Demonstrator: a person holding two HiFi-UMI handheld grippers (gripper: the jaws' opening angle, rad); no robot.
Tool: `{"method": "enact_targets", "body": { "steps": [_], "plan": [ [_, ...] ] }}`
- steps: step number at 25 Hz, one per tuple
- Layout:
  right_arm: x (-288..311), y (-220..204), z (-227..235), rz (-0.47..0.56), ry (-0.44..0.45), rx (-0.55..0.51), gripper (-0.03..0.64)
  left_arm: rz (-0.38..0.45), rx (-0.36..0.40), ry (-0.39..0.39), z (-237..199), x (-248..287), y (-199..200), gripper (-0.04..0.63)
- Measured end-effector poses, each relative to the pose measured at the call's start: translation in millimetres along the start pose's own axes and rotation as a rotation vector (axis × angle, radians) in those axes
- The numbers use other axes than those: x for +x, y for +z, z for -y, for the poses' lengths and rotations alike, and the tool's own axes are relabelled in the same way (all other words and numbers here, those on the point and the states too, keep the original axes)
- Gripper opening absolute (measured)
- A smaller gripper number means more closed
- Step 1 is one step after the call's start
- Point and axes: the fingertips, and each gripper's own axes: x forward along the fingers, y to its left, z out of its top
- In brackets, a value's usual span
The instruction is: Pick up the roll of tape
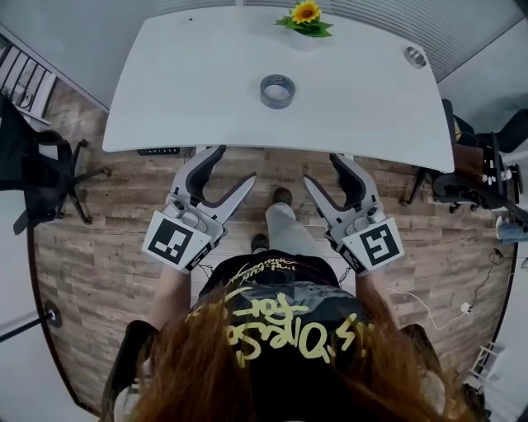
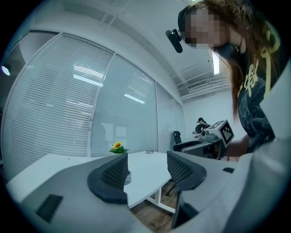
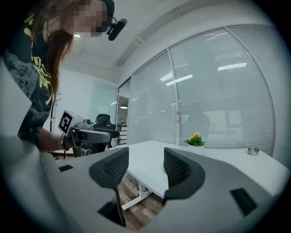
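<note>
**Surface ahead, tape lying free, both jaws empty**

White surface (image 1: 206, 99) fills the far part of my head view, standing on a wood-plank floor (image 1: 107, 247). The roll of tape (image 1: 277, 91) lies flat on it around the middle, well apart from both grippers. A sunflower (image 1: 306, 14) stands at the far edge, and a small round metal thing (image 1: 415, 56) sits toward the far right corner. I see the left gripper (image 1: 235, 165) and the right gripper (image 1: 322, 169) held level over the floor, just on the near side of the surface's edge, pointing toward it. Each gripper's own view shows its jaws standing moderately apart, with nothing between them. A black office chair (image 1: 41, 177) stands off to the left.
</note>
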Motion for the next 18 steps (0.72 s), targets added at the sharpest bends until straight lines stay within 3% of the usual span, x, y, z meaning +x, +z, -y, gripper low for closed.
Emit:
{"method": "enact_targets", "body": {
  "steps": [18],
  "plan": [
    [98.7, 29.4, 109.0, 0.084, 0.06, -0.018, 0.224, -0.036, 0.058, 0.058, -82.6, 99.2, 12.9, 0.264]
  ]
}}
